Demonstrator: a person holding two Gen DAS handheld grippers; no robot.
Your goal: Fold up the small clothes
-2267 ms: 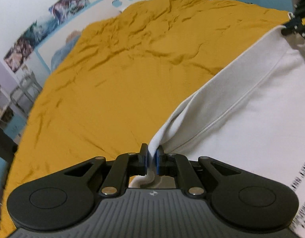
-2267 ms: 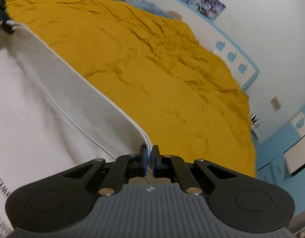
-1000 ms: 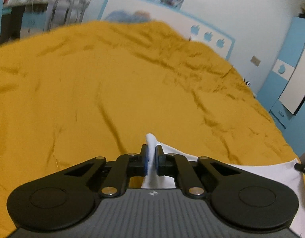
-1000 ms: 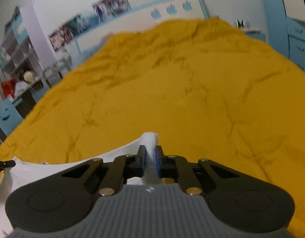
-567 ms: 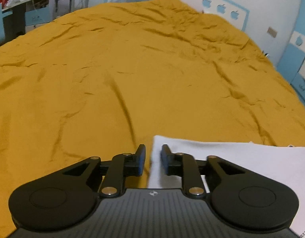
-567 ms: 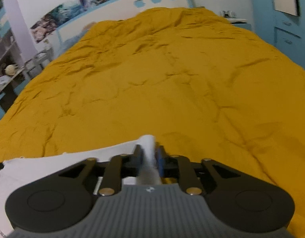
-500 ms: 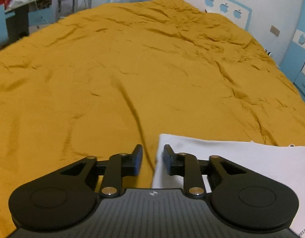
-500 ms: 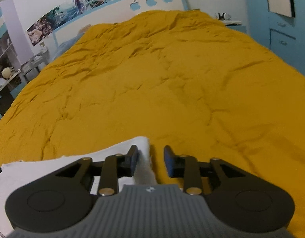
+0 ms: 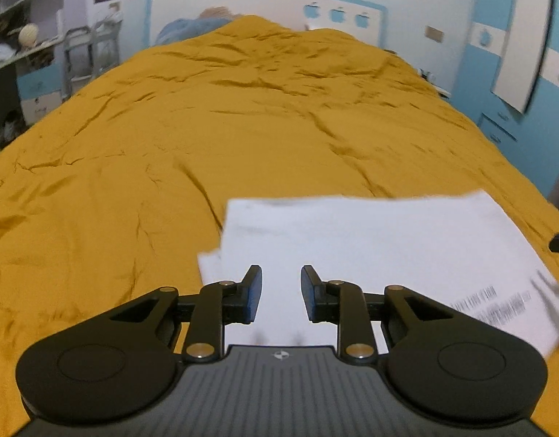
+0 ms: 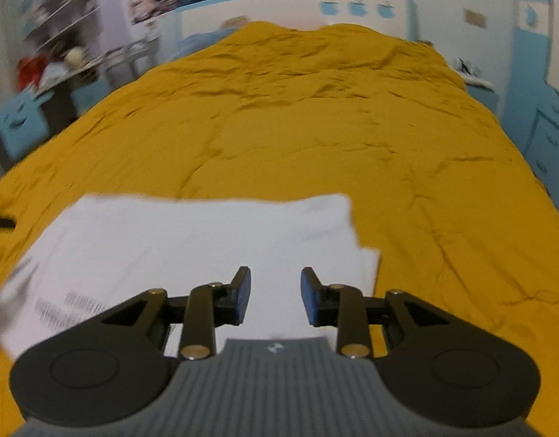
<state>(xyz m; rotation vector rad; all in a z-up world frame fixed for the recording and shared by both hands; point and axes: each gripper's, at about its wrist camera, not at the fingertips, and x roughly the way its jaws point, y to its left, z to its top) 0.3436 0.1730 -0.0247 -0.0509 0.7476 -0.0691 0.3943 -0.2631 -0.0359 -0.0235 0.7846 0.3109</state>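
Lying flat and folded on the yellow bedspread point(image 9: 141, 167), the white garment point(image 9: 370, 240) shows printed text near its front edge. My left claw point(image 9: 281, 289) hangs over its left corner, my right claw point(image 10: 276, 293) over its right corner; both have just been opening and stand released, nothing pinched between the pads. Blue headboard point(image 10: 356, 7) beyond.

The white garment point(image 9: 370, 240) is lying flat on the mustard-yellow bed cover point(image 9: 170, 145), folded over into a neat rectangle with a lower layer poking out a bit at the near corners. There's small black printed text along one edge, too blurry to read.
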